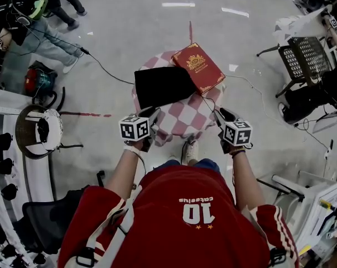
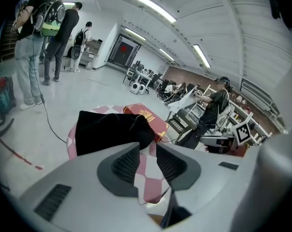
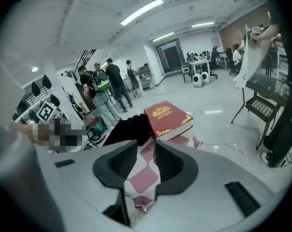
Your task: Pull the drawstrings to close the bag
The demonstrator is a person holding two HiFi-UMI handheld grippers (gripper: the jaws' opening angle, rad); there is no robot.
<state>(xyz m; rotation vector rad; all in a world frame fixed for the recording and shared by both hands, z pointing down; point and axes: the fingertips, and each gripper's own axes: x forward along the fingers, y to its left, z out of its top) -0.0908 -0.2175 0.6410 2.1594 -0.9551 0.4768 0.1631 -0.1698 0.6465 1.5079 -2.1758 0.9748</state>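
A black drawstring bag (image 1: 163,85) lies flat on a small round table covered with a red-and-white checked cloth (image 1: 182,119). The bag's right end rests against a red book (image 1: 199,66). My left gripper (image 1: 153,115) hovers at the table's near left edge, just short of the bag, open with nothing between its jaws. My right gripper (image 1: 220,116) is at the near right edge, also open and empty. In the left gripper view the bag (image 2: 107,129) lies beyond the gripper (image 2: 147,149). In the right gripper view the bag (image 3: 129,129) and book (image 3: 166,117) lie ahead of the gripper (image 3: 146,149). I cannot make out the drawstrings clearly.
Black cables (image 1: 104,68) cross the grey floor around the table. A white round stand (image 1: 43,130) and a red tool bag (image 1: 37,80) are at the left. People (image 2: 44,37) stand further back on the left. A black mesh chair (image 1: 302,57) is at the right.
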